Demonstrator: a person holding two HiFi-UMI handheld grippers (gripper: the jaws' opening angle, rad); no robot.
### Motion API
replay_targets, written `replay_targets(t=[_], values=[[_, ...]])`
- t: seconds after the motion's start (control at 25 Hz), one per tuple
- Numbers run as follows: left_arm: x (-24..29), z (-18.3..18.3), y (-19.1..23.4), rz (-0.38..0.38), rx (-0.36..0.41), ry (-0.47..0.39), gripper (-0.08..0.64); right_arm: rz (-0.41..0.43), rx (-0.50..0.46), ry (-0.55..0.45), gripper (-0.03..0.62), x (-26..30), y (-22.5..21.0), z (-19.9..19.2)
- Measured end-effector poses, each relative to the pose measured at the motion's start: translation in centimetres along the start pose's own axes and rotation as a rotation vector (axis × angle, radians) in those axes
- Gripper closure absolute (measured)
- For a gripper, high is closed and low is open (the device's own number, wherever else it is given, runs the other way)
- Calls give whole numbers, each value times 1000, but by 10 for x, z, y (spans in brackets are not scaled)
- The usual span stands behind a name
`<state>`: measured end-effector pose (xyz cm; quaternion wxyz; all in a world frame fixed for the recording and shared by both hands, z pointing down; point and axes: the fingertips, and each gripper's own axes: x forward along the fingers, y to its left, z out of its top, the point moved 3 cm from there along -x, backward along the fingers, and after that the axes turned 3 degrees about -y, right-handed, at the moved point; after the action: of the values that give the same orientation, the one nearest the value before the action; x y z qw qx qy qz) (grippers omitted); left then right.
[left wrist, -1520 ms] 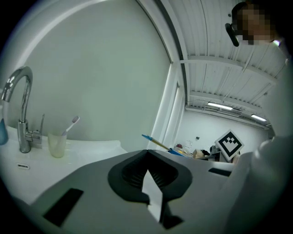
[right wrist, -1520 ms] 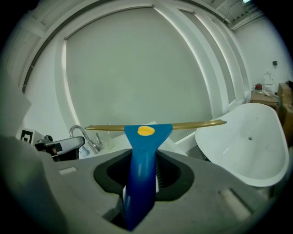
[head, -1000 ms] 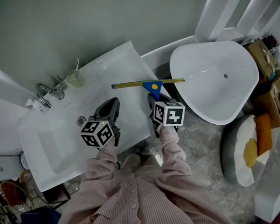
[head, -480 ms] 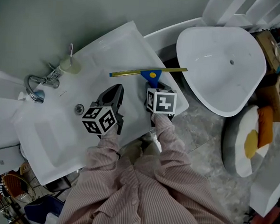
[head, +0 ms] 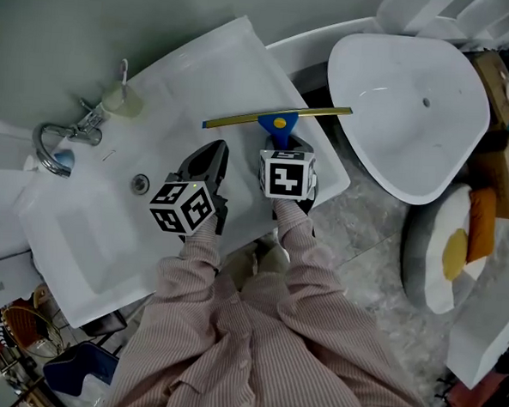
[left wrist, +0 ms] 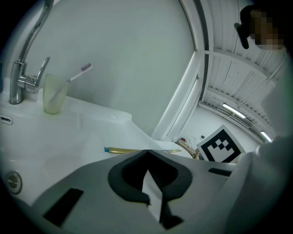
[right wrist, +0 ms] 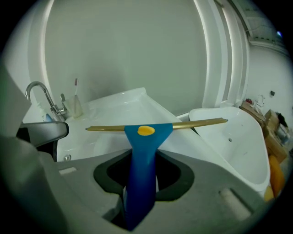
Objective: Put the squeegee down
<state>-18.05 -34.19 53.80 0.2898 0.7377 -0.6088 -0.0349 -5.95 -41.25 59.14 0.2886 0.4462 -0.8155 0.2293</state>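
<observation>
**Squeegee gripped over the washbasin's right corner**

The right tongs [head: 281, 147] are clamping the blue handle of the squeegee [head: 277, 122]. In the right gripper view the handle is running up from between the two jaws to the yellow-dotted head. The brass-coloured blade is stretching left to right over the near right corner of the white washbasin [head: 220, 63], and its right end is reaching toward the bathtub [head: 407, 104]. Whether the blade is touching the washbasin surface cannot be told.

The left tongs [head: 211, 153] are hanging just left of the squeegee over the washbasin. Their jaw tips are meeting and are holding nothing.

At the far left of the washbasin a pale cup [head: 121, 102] is standing upright beside the faucet [head: 61, 135]. A toothbrush [head: 123, 68] is leaning out of it. The drain [head: 140, 183] is showing in the bowl, left of the left tongs.

Cardboard boxes [head: 507, 76] are sitting at the right edge, cut off by the frame, and their contents are too small to make out. The person's striped sleeves are covering the near edge of the washbasin.
</observation>
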Motion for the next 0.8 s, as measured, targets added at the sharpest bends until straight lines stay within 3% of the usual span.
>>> replay_targets(t=[0.8], values=[[-6, -6, 0, -16, -20, -1, 558, -70, -68, 23, 468, 2, 4, -1]])
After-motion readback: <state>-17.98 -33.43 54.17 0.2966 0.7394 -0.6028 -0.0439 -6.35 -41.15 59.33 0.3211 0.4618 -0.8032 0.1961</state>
